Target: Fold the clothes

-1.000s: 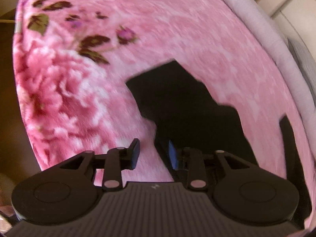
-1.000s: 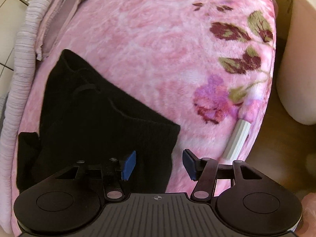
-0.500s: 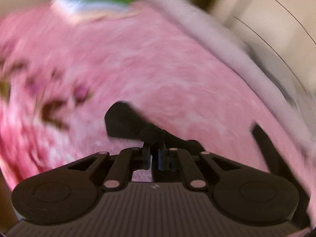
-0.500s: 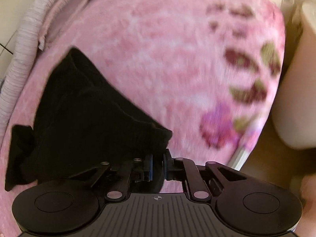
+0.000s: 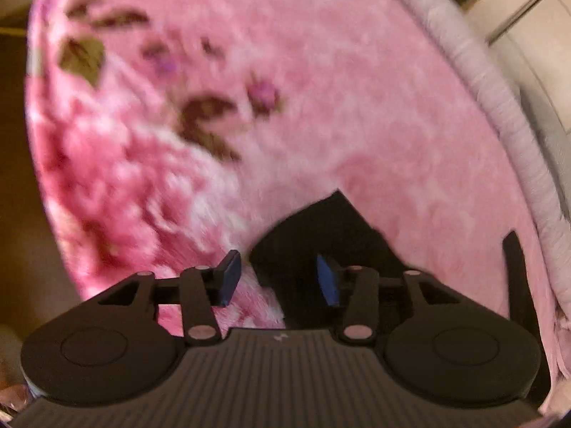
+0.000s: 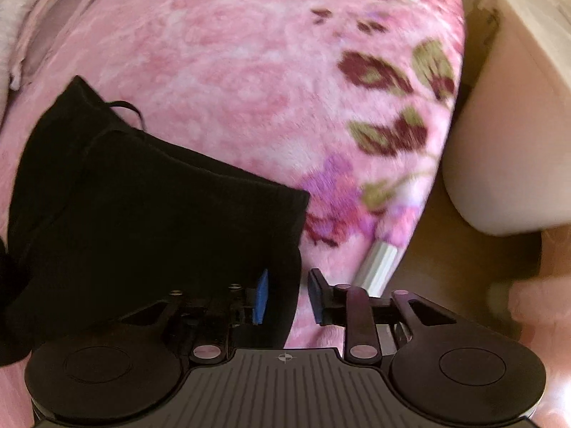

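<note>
Garment, black, is lying part-folded on pink floral blanket. Left tongs and right tongs are both spreading apart, pinching nothing, each hovering over a garment edge, likely letting a fold settle.

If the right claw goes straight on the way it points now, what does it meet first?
Most likely the edge of the black garment, which lies between the opening pads of the right claw, with the pink floral blanket just beside and under it. Depth is hard to judge here.
</note>
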The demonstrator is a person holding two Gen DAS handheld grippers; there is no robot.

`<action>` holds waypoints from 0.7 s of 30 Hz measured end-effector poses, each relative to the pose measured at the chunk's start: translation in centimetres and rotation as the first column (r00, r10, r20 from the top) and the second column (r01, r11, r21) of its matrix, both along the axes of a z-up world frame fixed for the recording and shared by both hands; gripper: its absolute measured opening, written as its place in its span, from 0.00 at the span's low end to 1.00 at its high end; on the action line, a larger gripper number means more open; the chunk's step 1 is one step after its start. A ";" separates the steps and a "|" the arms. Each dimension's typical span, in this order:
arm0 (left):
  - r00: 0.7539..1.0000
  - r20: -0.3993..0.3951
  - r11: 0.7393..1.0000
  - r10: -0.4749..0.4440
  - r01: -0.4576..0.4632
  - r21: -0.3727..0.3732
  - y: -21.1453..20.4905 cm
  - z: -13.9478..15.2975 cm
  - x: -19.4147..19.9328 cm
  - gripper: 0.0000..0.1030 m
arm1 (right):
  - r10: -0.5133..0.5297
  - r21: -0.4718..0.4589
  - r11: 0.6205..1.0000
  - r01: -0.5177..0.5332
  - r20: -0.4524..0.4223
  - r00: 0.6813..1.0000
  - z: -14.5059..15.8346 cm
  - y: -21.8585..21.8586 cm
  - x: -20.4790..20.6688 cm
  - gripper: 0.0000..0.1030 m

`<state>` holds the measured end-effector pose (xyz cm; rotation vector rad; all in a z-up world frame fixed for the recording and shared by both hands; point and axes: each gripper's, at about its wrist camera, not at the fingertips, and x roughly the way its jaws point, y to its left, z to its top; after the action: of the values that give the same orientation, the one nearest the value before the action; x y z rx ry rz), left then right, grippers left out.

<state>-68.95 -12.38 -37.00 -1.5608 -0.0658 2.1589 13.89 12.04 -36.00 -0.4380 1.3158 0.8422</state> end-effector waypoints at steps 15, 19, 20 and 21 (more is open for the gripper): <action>0.933 -0.077 0.932 -0.352 0.357 0.057 12.7 4.5 7.0 0.24 | 0.216 0.111 0.963 -0.247 0.239 0.947 7.4 4.4 -5.5 0.36; 0.911 0.014 0.901 -0.411 0.404 0.155 19.5 2.6 10.6 0.28 | 0.247 0.149 0.950 -0.276 0.186 0.951 5.7 8.0 -6.3 0.36; 0.906 0.032 0.895 -0.422 0.411 0.174 21.3 2.1 11.4 0.28 | 0.249 0.163 0.947 -0.276 0.167 0.954 5.2 9.0 -6.3 0.36; 0.902 0.049 0.890 -0.429 0.413 0.191 23.1 1.6 12.0 0.29 | 0.253 0.168 0.946 -0.278 0.153 0.955 4.9 9.9 -6.1 0.37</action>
<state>-56.92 10.70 -35.35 -1.4156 0.0495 1.6961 7.75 21.98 -31.13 -0.5187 1.0585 1.1344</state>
